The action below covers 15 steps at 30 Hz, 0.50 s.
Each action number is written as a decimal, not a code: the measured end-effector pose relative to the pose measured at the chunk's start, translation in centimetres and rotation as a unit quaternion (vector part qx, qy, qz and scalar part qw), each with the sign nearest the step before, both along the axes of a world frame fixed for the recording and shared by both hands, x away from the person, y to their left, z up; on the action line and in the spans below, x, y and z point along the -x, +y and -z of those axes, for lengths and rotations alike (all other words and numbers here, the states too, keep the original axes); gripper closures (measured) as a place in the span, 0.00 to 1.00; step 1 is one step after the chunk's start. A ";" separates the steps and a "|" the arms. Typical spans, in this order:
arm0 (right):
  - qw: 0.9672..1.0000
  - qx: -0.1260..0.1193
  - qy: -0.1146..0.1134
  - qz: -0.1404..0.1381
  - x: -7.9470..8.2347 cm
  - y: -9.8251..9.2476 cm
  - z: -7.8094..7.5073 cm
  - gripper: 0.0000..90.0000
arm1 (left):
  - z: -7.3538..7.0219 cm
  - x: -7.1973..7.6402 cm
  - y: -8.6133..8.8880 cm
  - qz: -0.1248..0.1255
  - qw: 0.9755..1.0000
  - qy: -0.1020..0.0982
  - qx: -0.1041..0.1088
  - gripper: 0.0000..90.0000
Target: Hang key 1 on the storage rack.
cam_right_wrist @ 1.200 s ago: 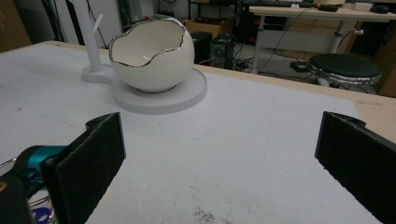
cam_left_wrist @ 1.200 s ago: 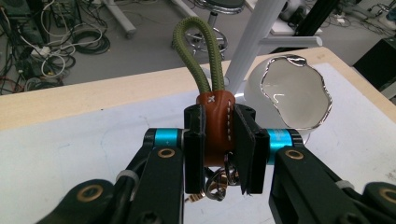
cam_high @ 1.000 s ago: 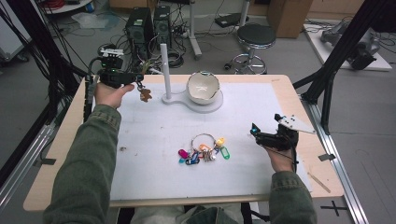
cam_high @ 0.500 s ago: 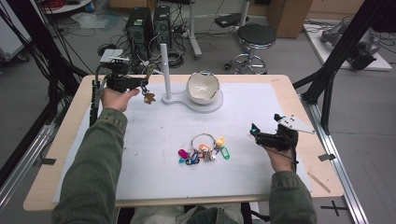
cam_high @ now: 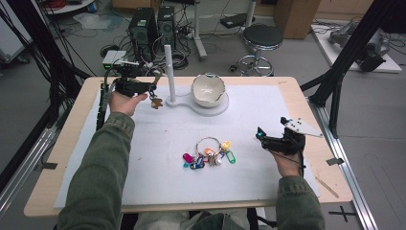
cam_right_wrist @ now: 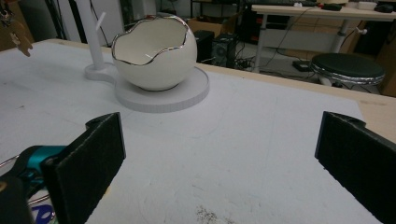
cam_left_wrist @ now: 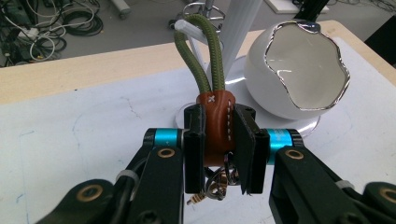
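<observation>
Leather, brown, stitched white: the keychain (cam_left_wrist: 217, 123) sits pinched between the pads of the left gripper (cam_left_wrist: 219, 149), its green cord loop (cam_left_wrist: 201, 51) standing up ahead of the jaws and small keys dangling below. Over the last second this gripper has moved in toward the white post (cam_high: 169, 72), carrying the keychain clear of the worktop (cam_high: 158, 143). From the left gripper view the loop now rises just in front of the post's slanted peg (cam_left_wrist: 189, 30) (whether it touches, cannot tell). Judgement: hanging is the step in hand, and the loop must yet be lifted over the peg tip.

Right gripper (cam_high: 269, 140) has kept its place, jaws spread wide, holding nothing, resting low by the worktop's right edge.

Around: the white egg-shaped bowl (cam_left_wrist: 299, 70) stands just right of the held keychain, on the same base as the post, close enough to be knocked on a sideways swing. A ring of coloured tags (cam_high: 210, 152) lies flat, left of the right gripper, well apart from the post and out of the way.
</observation>
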State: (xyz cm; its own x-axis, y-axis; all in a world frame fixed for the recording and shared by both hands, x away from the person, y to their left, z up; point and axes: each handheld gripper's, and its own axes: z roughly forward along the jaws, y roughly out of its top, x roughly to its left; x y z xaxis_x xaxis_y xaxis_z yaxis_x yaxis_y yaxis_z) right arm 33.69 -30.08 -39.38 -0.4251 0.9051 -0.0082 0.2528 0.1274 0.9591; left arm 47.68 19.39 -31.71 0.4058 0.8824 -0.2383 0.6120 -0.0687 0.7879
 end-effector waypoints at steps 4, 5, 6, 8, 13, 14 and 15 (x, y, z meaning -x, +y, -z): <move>1.000 0.002 -0.001 0.000 0.0 0.0 0.0 0.01 | 0.3 -0.2 -0.2 0.002 1.000 0.002 0.000 0.83; 1.000 0.002 0.000 0.000 0.0 0.0 0.0 0.01 | 0.3 -0.3 -0.3 0.002 1.000 0.002 -0.001 0.83; 1.000 0.002 -0.001 -0.001 0.0 0.0 0.0 0.01 | 0.4 -0.3 -0.4 0.002 1.000 0.003 0.001 0.83; 1.000 0.003 -0.001 -0.001 0.0 0.0 0.0 0.01 | 0.6 -0.4 -0.6 0.004 1.000 0.005 0.002 0.83; 1.000 0.004 -0.001 -0.001 0.0 0.0 0.0 0.01 | 1.3 -0.7 -1.4 0.017 1.000 0.011 -0.013 0.83; 1.000 0.002 0.000 -0.001 0.0 0.0 0.0 0.01 | 1.4 -0.8 -1.5 0.017 1.000 0.012 -0.014 0.83; 1.000 0.003 -0.001 -0.001 0.0 0.0 0.0 0.01 | 1.6 -0.8 -1.6 0.018 1.000 0.013 -0.013 0.83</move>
State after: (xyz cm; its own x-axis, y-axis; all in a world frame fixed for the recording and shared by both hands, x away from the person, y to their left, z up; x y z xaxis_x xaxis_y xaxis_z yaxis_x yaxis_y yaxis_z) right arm 33.69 -30.07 -39.39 -0.4275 0.9039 -0.0154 0.2495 0.1344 0.9590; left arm 48.53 17.76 -33.27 0.4312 0.8735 -0.2262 0.6286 -0.1110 0.7698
